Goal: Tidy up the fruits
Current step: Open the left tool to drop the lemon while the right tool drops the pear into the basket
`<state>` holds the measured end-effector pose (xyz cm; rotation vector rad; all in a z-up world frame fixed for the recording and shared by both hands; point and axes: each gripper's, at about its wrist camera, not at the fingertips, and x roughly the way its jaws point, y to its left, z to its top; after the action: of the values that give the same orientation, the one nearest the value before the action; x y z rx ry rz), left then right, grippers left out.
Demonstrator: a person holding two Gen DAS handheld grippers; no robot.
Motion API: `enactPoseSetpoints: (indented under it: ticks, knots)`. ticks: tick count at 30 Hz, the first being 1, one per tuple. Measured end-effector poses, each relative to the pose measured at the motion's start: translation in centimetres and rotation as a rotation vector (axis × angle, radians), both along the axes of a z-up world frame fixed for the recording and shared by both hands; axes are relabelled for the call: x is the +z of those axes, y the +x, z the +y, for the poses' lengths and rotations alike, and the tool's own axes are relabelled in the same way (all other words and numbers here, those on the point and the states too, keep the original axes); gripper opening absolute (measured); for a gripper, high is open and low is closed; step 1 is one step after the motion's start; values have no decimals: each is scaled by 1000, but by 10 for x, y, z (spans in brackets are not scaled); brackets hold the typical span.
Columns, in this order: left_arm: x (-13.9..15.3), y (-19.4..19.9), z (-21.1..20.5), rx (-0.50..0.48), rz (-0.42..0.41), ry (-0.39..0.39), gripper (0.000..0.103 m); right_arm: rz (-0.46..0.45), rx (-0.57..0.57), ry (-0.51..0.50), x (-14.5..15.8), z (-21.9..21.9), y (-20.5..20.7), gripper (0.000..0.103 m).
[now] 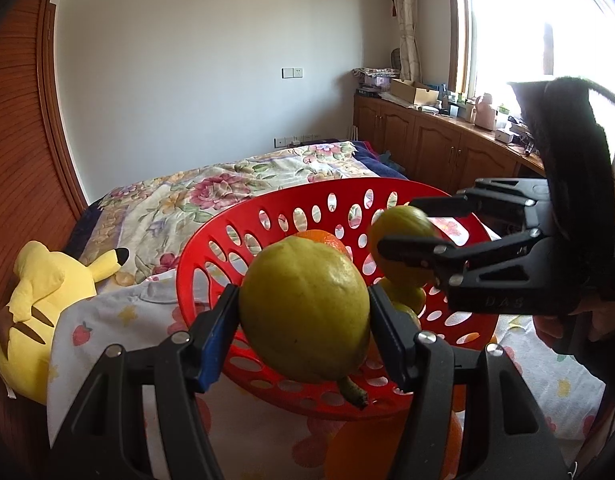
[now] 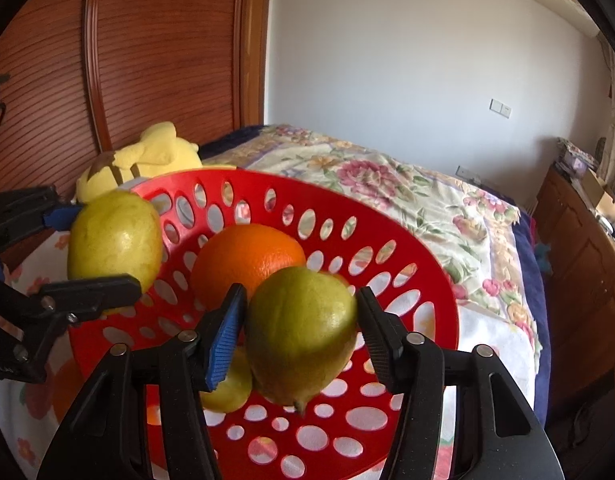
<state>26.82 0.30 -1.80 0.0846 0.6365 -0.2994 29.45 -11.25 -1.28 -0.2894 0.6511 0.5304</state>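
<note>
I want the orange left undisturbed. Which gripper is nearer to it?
Right. The right gripper, holding a pear, hangs over the basket just in front of the orange; the left gripper, with its pear, sits at the basket's rim.

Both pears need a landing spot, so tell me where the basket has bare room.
Free: the perforated floor at the near edge of the red basket, in front of the right hand-held gripper and its pear, and the right-hand wall. Crowded: the middle, where the orange sits with a small yellow fruit beside it. The left hand-held gripper holds the other pear over the left rim.
</note>
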Motion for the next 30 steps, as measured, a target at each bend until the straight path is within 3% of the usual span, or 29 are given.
enactPoseSetpoints:
  ticks: [4,24,30]
  knots:
    - [-2,1,-2,-2,3,3,63,-11,-5,21,7,-3,0,52]
    - [-2,2,-20,-14,27,22,63,-16,-34,66,10,-26,-31,53]
    - [10,-4,-20,-17,8,-5,64,-20,-44,59,14,-24,-41,53]
